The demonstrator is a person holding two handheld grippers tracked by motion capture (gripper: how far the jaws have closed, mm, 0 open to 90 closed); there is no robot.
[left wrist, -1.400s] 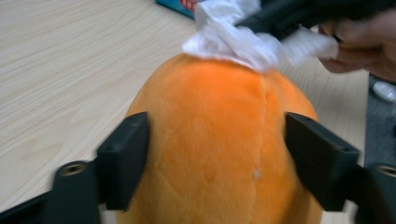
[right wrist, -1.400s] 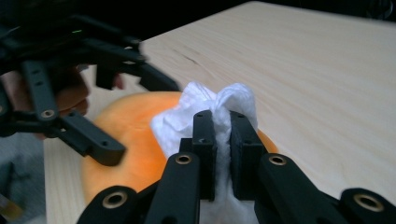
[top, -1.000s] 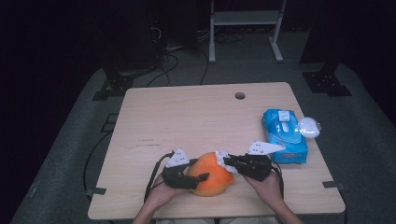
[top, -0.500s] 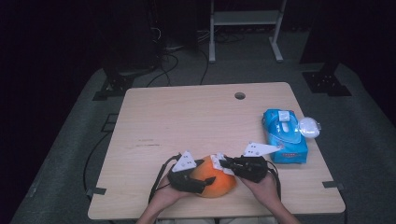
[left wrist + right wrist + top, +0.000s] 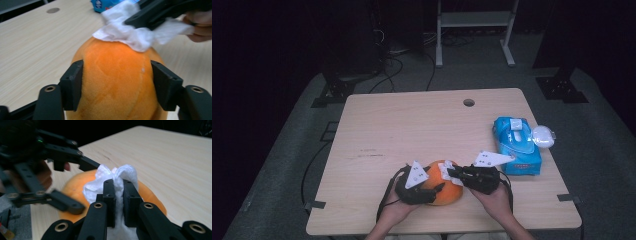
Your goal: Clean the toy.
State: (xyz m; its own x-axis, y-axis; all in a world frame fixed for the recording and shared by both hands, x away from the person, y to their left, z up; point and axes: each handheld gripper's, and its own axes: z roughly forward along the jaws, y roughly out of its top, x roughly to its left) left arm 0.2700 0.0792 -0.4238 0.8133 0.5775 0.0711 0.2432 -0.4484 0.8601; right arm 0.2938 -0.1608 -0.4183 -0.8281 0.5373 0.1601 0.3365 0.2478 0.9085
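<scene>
Left gripper view, left tongs (image 5: 113,85) clasped round fuzzy orange plush fruit (image 5: 115,82), jaws just closing, right tongs (image 5: 118,191) clenched on crumpled white wipe (image 5: 117,176), pale woodgrain surface (image 5: 30,45).

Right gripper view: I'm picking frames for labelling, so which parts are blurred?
Right gripper view: the left claw is smeared and the tissue soft. Left gripper view: the orange plush is crisp. High view: table evenly lit, surroundings dark.

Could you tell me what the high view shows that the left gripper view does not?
The high view alone shows the whole table, the white round thing beside the blue wipes pack, and both forearms. The left gripper view alone shows the left gripper with its pads pressing the orange plush fruit. Both show the fruit, the white wipe and the pack.
</scene>
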